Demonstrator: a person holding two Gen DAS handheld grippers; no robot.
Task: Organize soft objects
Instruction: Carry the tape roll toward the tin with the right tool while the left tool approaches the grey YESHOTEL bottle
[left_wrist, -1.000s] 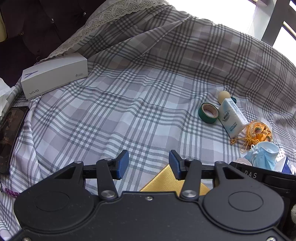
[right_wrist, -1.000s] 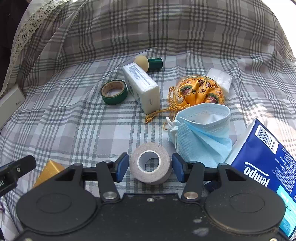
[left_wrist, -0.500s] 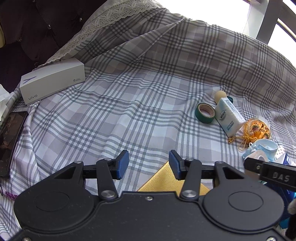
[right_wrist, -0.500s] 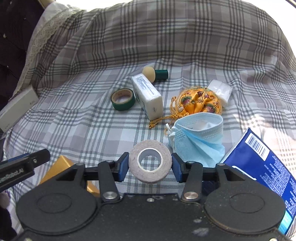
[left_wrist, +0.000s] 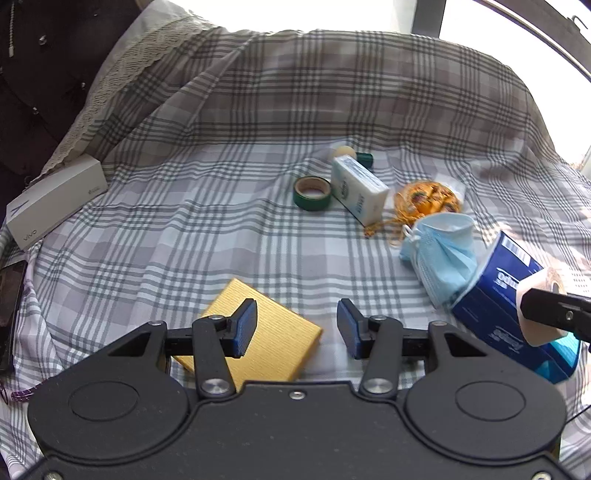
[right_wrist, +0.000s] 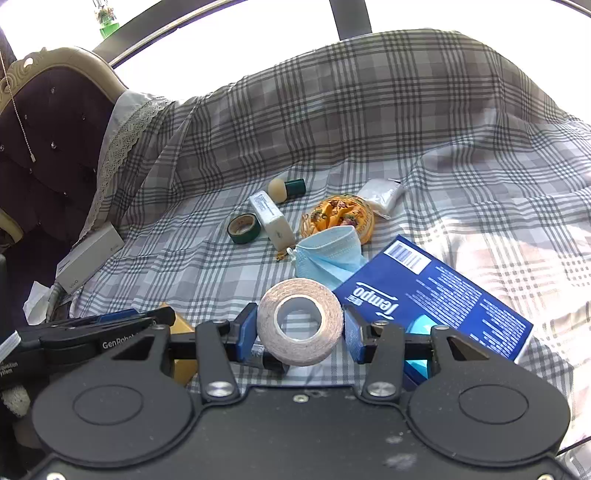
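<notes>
While the right tool (right_wrist: 299, 334) clamps a roll of beige bandage tape (right_wrist: 300, 320) between its blue pads, lifted clear of the plaid bedspread (right_wrist: 369, 129), the left tool (left_wrist: 297, 328) hangs released above the bed with nothing between its fingers; a yellow box (left_wrist: 266, 336) lies on the cover under its left finger. Just behind the held roll lies a blue Tempo tissue pack (right_wrist: 439, 299), with a crumpled blue face mask (right_wrist: 327, 254) touching its far corner. Beyond the mask sit an orange embroidered pouch (right_wrist: 341, 218), a small white packet (right_wrist: 382, 192), a white tissue packet (right_wrist: 271, 221), a green tape roll (right_wrist: 243, 229) and a beige-tipped green applicator (right_wrist: 286, 188), all close together. A white Vivo box (right_wrist: 88, 262) rests well apart at the bed's left edge.
</notes>
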